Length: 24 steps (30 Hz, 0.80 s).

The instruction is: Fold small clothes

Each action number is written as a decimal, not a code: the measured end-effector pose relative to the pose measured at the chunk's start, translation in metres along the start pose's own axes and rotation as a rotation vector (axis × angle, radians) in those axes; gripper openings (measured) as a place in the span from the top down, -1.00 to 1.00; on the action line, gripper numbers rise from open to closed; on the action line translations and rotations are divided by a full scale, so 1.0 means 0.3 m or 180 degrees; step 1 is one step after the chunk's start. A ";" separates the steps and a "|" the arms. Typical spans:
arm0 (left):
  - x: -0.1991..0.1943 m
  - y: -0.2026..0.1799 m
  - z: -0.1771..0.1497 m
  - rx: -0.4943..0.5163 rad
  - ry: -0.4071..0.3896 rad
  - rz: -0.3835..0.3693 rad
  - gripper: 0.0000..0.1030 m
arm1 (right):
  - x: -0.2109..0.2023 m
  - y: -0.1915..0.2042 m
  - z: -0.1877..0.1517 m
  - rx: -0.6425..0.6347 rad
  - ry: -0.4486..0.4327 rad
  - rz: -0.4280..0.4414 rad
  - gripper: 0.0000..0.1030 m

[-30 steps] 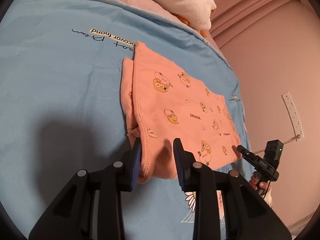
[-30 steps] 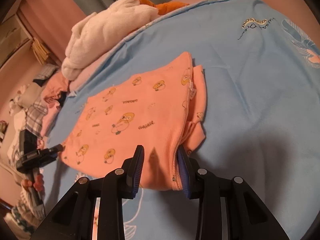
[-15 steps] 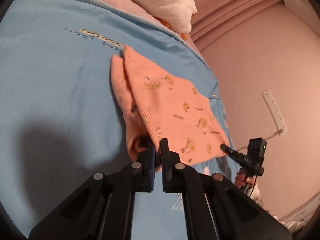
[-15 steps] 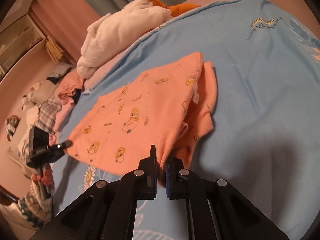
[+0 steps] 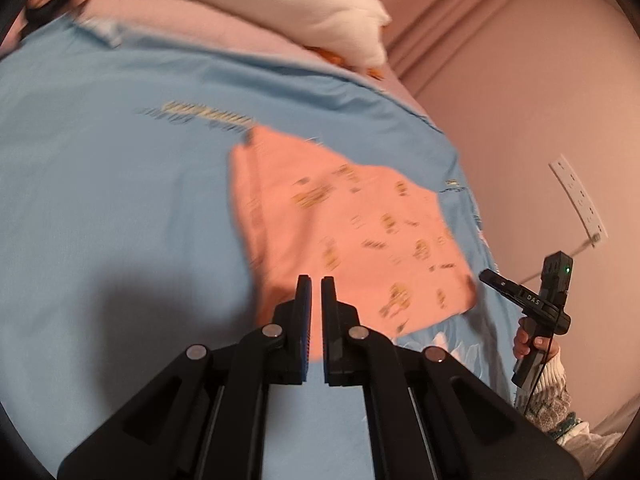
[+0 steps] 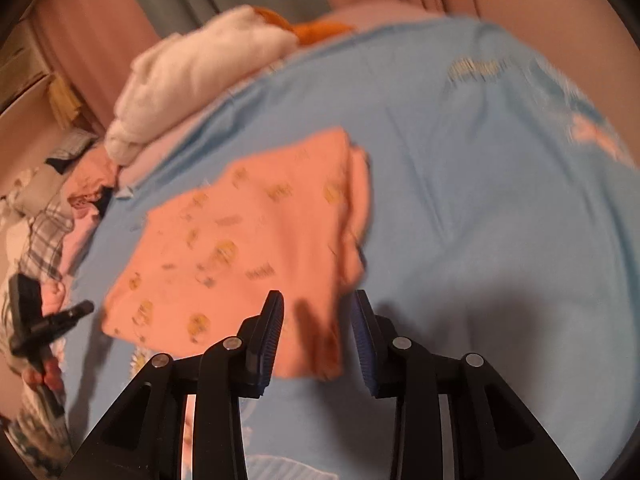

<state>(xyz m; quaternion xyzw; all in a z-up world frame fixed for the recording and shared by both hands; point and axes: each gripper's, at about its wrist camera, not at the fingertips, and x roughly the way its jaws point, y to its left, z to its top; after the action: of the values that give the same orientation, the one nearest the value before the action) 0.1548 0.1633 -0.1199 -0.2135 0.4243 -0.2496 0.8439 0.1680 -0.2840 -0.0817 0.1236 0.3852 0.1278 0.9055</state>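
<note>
Folded orange cartoon-print cotton garment [image 5: 352, 236] lies mid-frame on light blue printed bedsheet [image 5: 100, 200], blurred in both views. Left tongs [image 5: 311, 286] nearly together, narrow gap at garment's near edge; whether cloth is pinched, cannot tell. Right tongs [image 6: 317, 300] apart, straddling garment's near corner, lower centre. White fluffy blanket [image 6: 192, 76] heaped upper left.
</note>
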 end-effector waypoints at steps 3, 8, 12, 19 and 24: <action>0.107 -0.067 0.050 0.0130 0.0099 -0.0060 0.96 | 0.064 0.059 0.044 -0.0220 0.0029 0.0047 0.34; 0.315 -0.101 0.104 0.0136 0.0309 0.0069 0.96 | 0.253 0.172 0.127 -0.0496 0.0183 0.0124 0.40; 0.409 -0.032 0.111 0.0128 0.0419 0.0494 0.95 | 0.403 0.160 0.168 -0.0444 0.0420 -0.0179 0.40; 0.299 0.071 0.127 -0.0069 0.0268 0.0350 0.98 | 0.339 -0.063 0.227 0.0194 0.0141 -0.0592 0.78; 0.150 0.135 0.082 -0.0348 0.0084 0.0373 -0.15 | 0.199 -0.029 0.191 0.0046 -0.0028 -0.0600 0.43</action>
<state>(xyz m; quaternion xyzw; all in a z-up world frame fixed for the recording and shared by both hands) 0.2078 0.1718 -0.1570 -0.2308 0.4601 -0.1790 0.8385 0.2509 -0.2798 -0.0858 0.0939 0.3921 0.0387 0.9143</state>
